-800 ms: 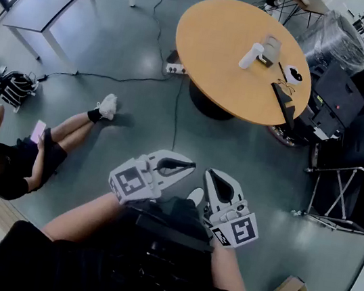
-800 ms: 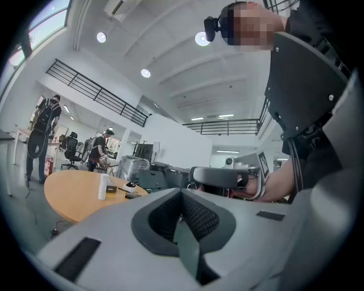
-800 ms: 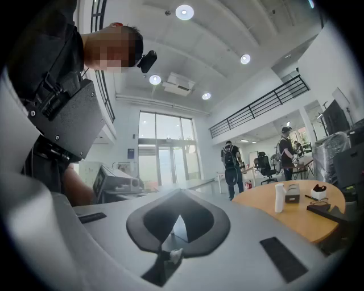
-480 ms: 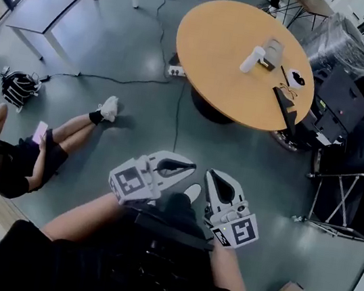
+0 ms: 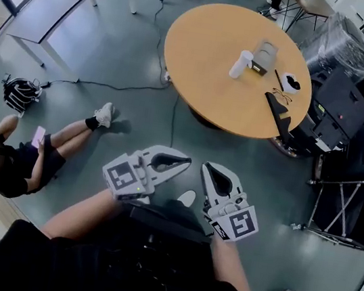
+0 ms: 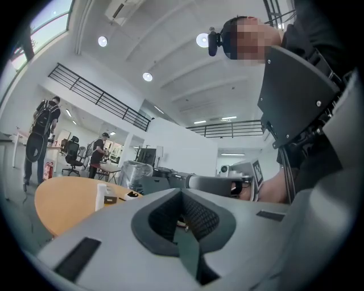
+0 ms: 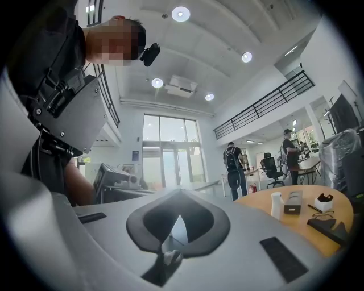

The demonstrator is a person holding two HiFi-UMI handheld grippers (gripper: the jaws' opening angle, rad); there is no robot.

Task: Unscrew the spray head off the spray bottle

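Head view, lower centre: left gripper (image 5: 181, 160) and right gripper (image 5: 209, 172) are side by side, close to the wearer's chest. Both are clenched with nothing between the jaws (each gripper view shows them closed on air). The spray bottle (image 5: 240, 64) stands upright on the round wooden table (image 5: 202, 62), upper centre of frame, well apart from both tools. A grey box (image 5: 265, 55) sits just beside it. A person (image 5: 21, 164) sits on the floor, at left.

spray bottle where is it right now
In the head view the white spray bottle stands on the round table, near its middle, just left of a grey box.
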